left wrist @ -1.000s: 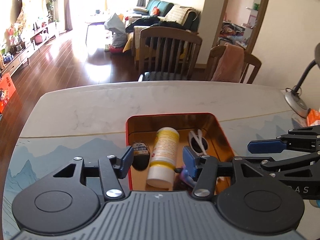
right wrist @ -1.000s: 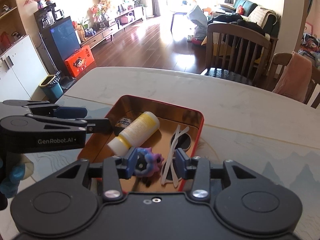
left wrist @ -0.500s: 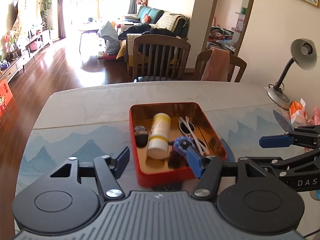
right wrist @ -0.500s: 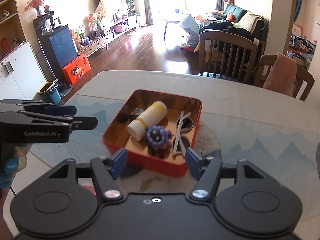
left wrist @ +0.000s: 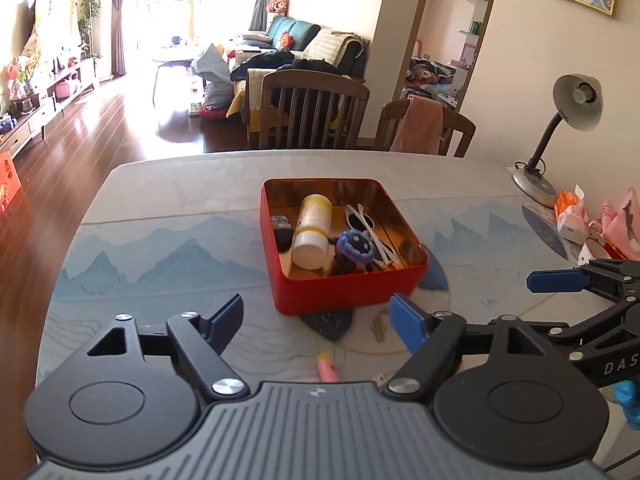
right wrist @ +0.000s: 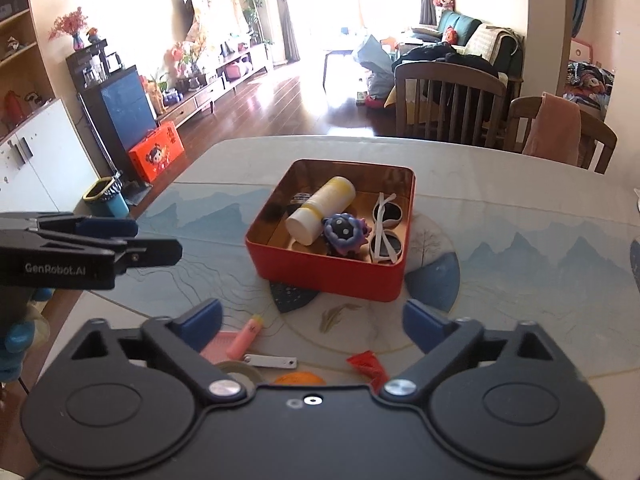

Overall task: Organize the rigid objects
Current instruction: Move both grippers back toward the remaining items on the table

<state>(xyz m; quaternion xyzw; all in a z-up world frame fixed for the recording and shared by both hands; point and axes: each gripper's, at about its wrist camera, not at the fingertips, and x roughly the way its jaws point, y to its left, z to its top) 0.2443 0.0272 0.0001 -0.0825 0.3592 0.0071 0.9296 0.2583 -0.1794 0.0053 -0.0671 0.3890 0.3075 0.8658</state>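
A red tin box (left wrist: 352, 290) (right wrist: 320, 272) stands mid-table. In it lie a white bottle with a yellow band (left wrist: 312, 230) (right wrist: 322, 210), a purple spiky toy (left wrist: 354, 246) (right wrist: 344, 234), white sunglasses (left wrist: 370, 228) (right wrist: 386, 226) and a small dark object (left wrist: 281, 230). My left gripper (left wrist: 316, 318) is open and empty, pulled back from the box. My right gripper (right wrist: 312, 322) is open and empty, also short of the box. Near the front edge lie a pink tube (right wrist: 246, 338) (left wrist: 328, 368), a metal clip (right wrist: 270, 361), a tape roll (right wrist: 236, 370), an orange object (right wrist: 298, 379) and a red wrapper (right wrist: 366, 364).
A desk lamp (left wrist: 560, 136) and packets (left wrist: 576, 216) stand at the table's right edge. Two wooden chairs (left wrist: 312, 112) stand behind the table. The right gripper shows at the right of the left wrist view (left wrist: 560, 280); the left gripper shows at the left of the right wrist view (right wrist: 108, 236).
The right gripper let go of the purple toy into the box and opened. Both grippers drew back from the box, so small objects at the front edge came into view.
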